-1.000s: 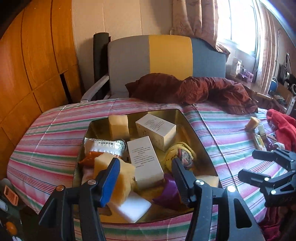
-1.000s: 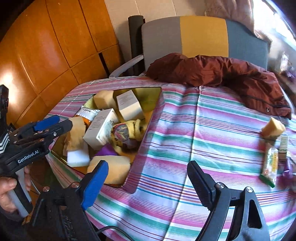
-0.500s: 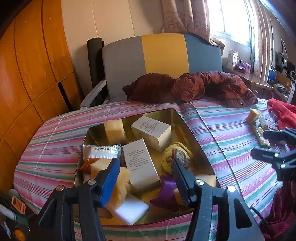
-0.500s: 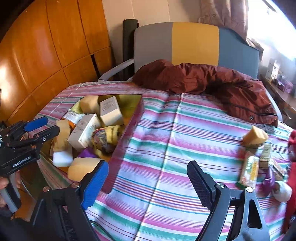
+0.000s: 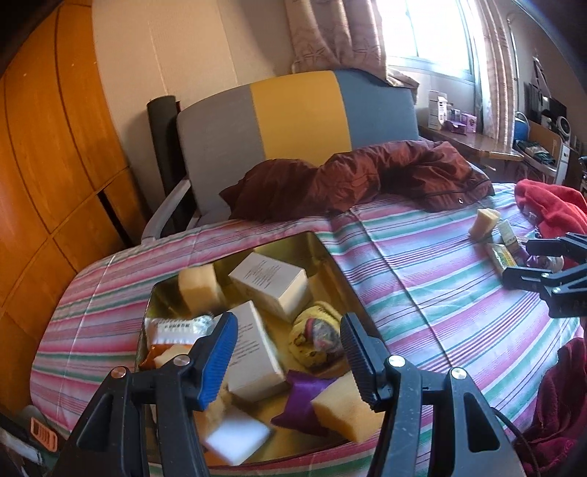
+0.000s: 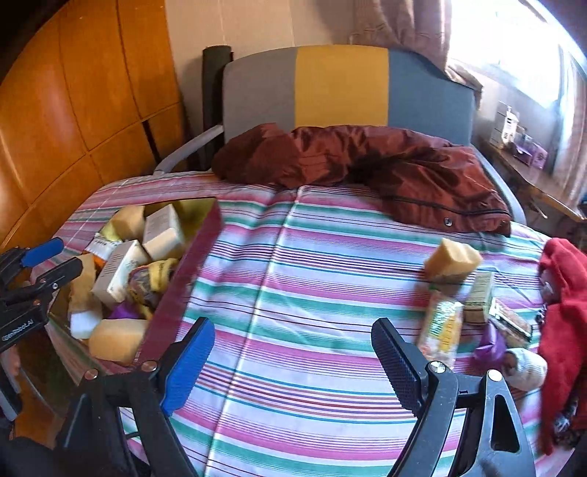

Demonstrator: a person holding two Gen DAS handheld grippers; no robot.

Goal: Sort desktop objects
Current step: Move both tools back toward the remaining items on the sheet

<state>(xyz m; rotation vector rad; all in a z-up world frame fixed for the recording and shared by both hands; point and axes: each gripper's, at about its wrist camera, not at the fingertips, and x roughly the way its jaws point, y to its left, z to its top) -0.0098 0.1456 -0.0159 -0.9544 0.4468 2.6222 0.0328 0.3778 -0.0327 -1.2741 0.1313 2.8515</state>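
Yellow sponge [image 6: 452, 259] lies beyond the empty, spread right hand-held gripper [image 6: 293, 361].

Daylight floods in from the window [image 5: 425, 33] at upper right, blown out to white glare. Fisheye bending curves the edges (corners go black), and nearer items look slightly smeared.

Wood-panelled wall [image 5: 55, 154], grey-yellow headboard [image 5: 297, 117], bright curtained window [image 5: 425, 33] — perhaps a desk [image 5: 473, 141] beneath.
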